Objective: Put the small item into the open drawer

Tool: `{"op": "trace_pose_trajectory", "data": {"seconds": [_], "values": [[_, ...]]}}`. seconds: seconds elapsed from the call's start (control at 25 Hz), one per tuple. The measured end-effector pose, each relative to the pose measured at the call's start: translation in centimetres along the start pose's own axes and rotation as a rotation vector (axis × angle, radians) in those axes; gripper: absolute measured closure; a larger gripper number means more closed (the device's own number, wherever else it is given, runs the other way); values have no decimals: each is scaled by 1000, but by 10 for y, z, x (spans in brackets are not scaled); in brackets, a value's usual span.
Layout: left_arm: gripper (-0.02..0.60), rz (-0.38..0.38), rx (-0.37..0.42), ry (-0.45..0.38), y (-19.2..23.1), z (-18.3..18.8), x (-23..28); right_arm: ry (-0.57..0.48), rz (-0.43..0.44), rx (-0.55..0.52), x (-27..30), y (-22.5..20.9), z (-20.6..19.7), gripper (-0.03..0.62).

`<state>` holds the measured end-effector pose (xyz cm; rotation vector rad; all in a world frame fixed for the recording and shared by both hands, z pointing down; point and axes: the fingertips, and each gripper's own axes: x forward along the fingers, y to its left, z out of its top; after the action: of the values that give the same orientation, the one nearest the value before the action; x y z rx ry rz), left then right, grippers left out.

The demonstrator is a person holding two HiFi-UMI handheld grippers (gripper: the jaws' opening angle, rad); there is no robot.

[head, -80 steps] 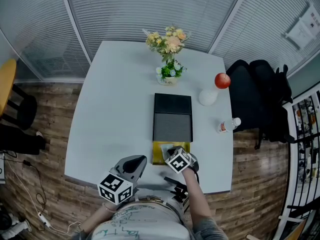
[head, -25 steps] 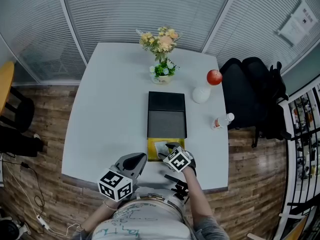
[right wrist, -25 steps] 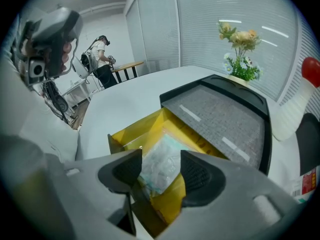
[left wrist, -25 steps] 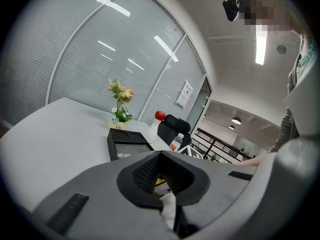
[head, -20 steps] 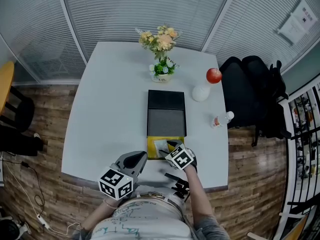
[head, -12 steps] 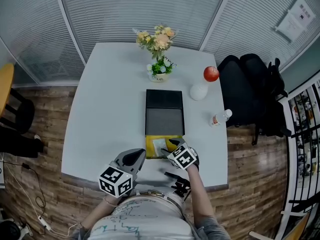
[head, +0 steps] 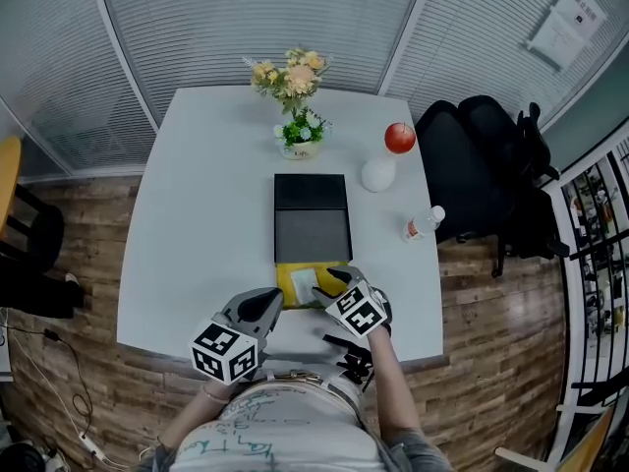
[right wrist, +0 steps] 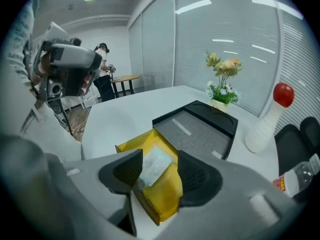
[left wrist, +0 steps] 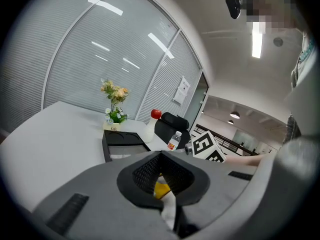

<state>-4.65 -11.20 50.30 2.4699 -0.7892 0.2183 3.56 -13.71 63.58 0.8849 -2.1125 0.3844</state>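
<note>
Right tongs [right wrist: 157, 173], open and just narrowing slightly, have risen off the packet [right wrist: 154, 165] we left in the yellow drawer [right wrist: 167, 196]; left tongs [head: 267, 301] stay closed.

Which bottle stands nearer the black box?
The white bottle with the red ball top, beside the back corner of the black box; the clear water bottle stands by the table edge.

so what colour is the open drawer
Yellow. The drawer shows best in the right gripper view.
</note>
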Motion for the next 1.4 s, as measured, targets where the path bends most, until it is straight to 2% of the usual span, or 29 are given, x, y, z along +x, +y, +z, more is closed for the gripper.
{"op": "trace_pose_trajectory", "data": {"seconds": [0.28, 0.56, 1.12, 1.2, 1.4], "values": [[584, -13, -16, -2, -10, -3, 5, 12, 20, -40, -12, 10, -4, 380], [584, -8, -33, -9, -15, -7, 10, 10, 38, -52, -15, 12, -7, 420], [584, 1, -37, -19, -17, -6, 23, -8, 46, -77, -17, 6, -8, 551], [584, -2, -38, -17, -17, -7, 24, -10, 52, -84, -18, 7, -9, 590], [584, -15, -29, -6, -21, -9, 27, -27, 79, -99, -22, 12, -9, 591]]}}
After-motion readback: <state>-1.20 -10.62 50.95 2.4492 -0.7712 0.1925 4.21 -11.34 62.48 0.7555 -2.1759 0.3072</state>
